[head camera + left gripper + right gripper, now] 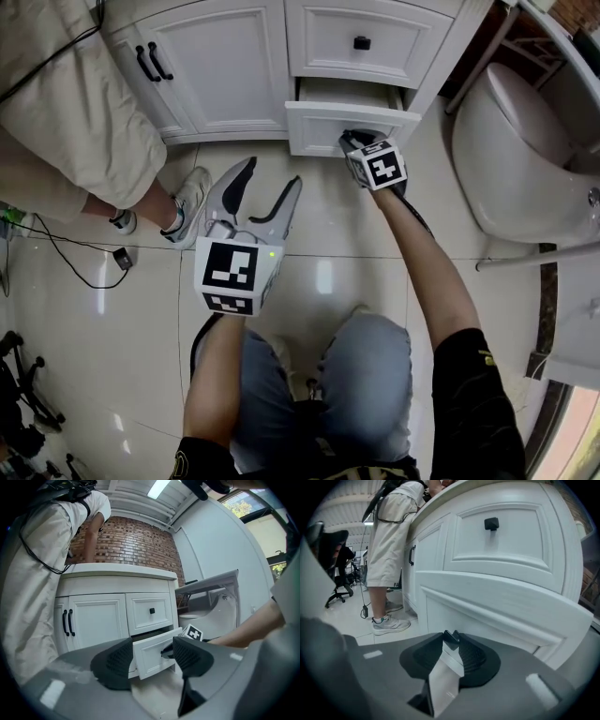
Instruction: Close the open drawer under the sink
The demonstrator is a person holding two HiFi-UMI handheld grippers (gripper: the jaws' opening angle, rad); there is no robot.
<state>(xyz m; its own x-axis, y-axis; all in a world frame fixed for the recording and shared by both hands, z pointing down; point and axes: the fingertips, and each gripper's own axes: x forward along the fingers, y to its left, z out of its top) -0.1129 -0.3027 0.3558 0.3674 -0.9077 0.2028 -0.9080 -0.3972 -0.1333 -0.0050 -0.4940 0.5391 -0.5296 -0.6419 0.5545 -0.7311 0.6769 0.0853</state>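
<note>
The cabinet (220, 66) is painted white wood with framed, raised panels, under a smooth white worktop (117, 570) with a rounded front edge. Two slim black bar handles (153, 62) stand upright on its doors. The floor (112, 328) is glossy pale tile that throws back the ceiling lights, and a rounded white toilet (511, 155) stands past the worktop's right end.

The drawer (352, 120) is the lower of two stacked below the worktop's front right corner. It stands partly out, so its front panel is proud of the shut top drawer (356, 37), which has a small square black knob (362, 42). The open drawer's long axis runs along the worktop's front edge, its face turned toward the person, and it slides square to that edge.

The right gripper (451, 638) meets the middle of that front panel. Its ribbed black jaws are drawn together at the tips, pinching what looks like the drawer's own small dark pull (450, 636).

The left gripper (266, 187) hangs over the floor, well back from the worktop's front edge. Its jaws are spread wide with nothing between them.

A person's white sneaker (190, 197) rests on the tiles below the worktop's left half.
</note>
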